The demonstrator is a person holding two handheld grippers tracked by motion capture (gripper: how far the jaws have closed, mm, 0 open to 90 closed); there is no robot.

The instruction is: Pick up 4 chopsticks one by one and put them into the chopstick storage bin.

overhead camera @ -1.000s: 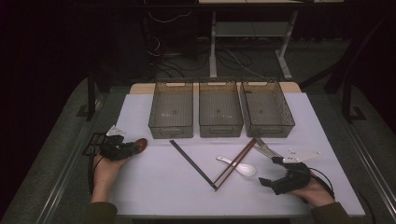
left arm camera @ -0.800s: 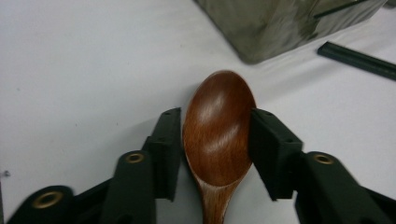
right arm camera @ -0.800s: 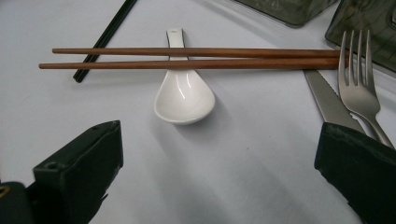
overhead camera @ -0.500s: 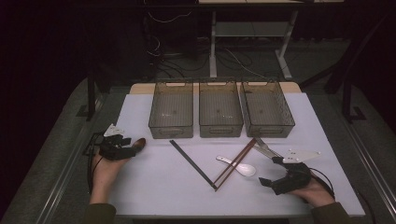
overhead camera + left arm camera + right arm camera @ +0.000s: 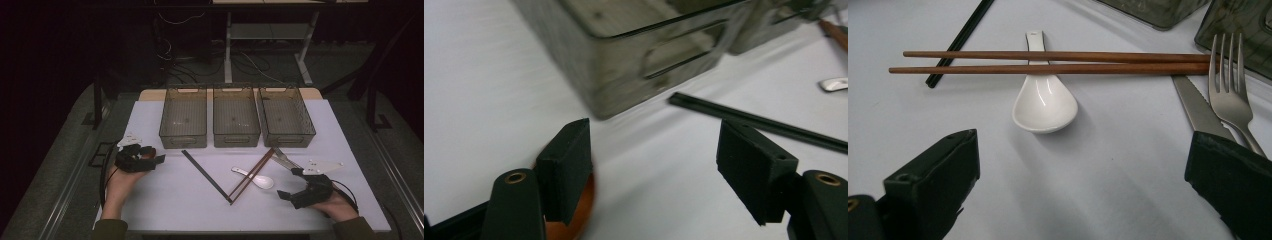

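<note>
My left gripper (image 5: 154,155) is at the table's left, held in a hand. In the left gripper view its jaws (image 5: 654,145) stand wide apart and have just been opening; nothing is pressed between the pads. An orange-brown rounded object (image 5: 579,210) lies low beside the left pad (image 5: 566,165). My right gripper (image 5: 289,183) rests open at the front right. In its own view it (image 5: 1085,150) faces a white spoon (image 5: 1044,102) lying under a pair of brown chopsticks (image 5: 1048,62), with a fork (image 5: 1230,95) and a knife (image 5: 1198,112) to the right.
Three clear bins (image 5: 183,117) (image 5: 236,116) (image 5: 285,116) stand in a row at the back of the white table (image 5: 165,210). Black chopsticks (image 5: 205,175) and the brown chopsticks (image 5: 252,175) form a V mid-table. The left bin (image 5: 624,50) is close ahead of the left gripper.
The left gripper's jaws have spread apart from around the orange-brown object, and that hand has lifted slightly. The right gripper has not moved.
</note>
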